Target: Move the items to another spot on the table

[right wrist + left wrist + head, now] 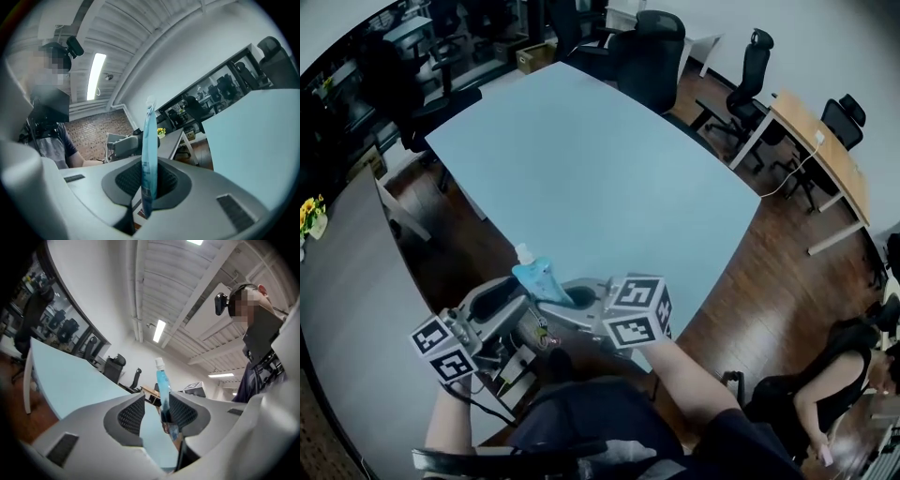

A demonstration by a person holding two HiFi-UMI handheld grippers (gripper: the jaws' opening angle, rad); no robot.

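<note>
My left claw [157,413] stands partly open, with one blue pouch [540,281] against its right pad only. My right claw [149,180] is clamped on that single pouch, upright at the surface's [581,178] near corner. The broad pale top stretches ahead toward office chairs [652,56].

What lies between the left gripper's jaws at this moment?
The blue pouch, upright between parted jaws in the left gripper view; the right gripper is clamped on it.
</note>
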